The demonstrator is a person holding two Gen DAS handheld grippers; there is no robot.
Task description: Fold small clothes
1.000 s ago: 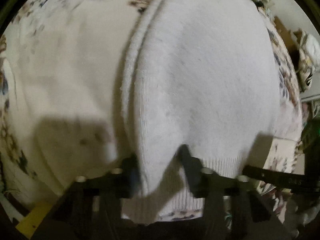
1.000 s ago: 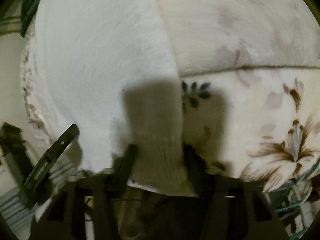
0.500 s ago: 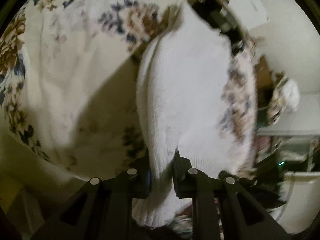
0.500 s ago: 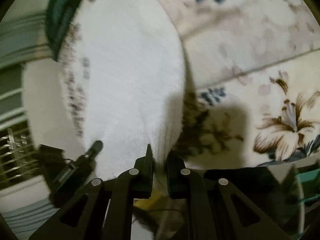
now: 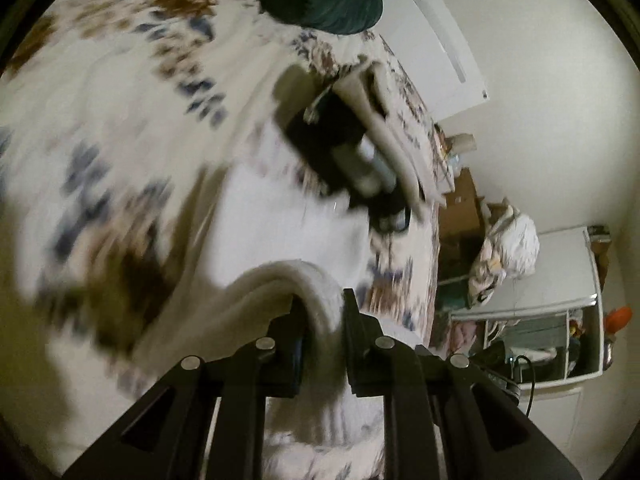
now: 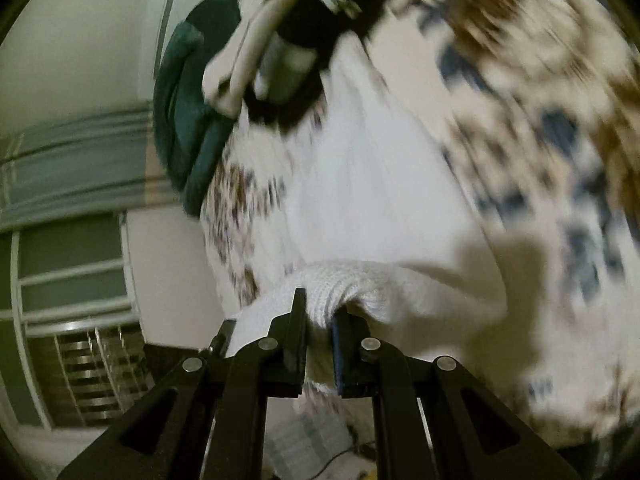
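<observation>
Left wrist view: the left hand-held gripper pinches a bunched ribbed edge of the white knit garment; the right hand-held gripper pinches another edge. Beyond both, the soft, fuzzy cloth drapes onto the floral bedspread. The fold looks mid-way, not yet laid flat.

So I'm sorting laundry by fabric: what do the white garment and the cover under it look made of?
White garment: seemingly a soft knit, matte, with ribbing visible where the right gripper pinches it. Floral bedcover: printed cloth, too blurred to tell the weave.
</observation>
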